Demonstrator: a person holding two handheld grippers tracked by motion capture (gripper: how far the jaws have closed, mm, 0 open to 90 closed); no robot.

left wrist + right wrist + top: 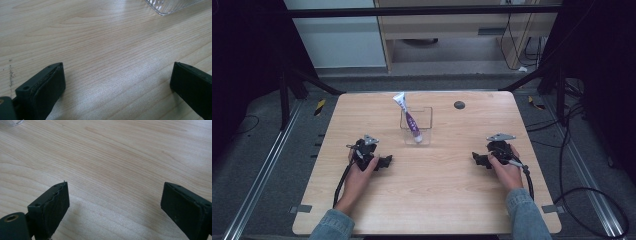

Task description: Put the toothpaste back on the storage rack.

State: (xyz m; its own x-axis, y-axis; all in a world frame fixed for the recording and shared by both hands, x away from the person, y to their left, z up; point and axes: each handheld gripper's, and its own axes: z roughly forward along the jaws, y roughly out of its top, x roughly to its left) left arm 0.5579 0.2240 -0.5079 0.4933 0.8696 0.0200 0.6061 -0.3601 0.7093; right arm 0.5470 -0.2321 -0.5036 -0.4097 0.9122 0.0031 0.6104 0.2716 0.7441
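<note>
A clear plastic box [416, 125] sits toward the far middle of the wooden table [427, 200], with a white-and-purple tube [408, 116] leaning in it – cap end down, flat end poking out over the rim. The left gripper [384, 161] and right gripper [477, 159] rest on the wood nearer the person, well apart, both with jaws spread wide and holding nothing.

Lab: black frame [422, 11], floor rails [259, 172]
</note>
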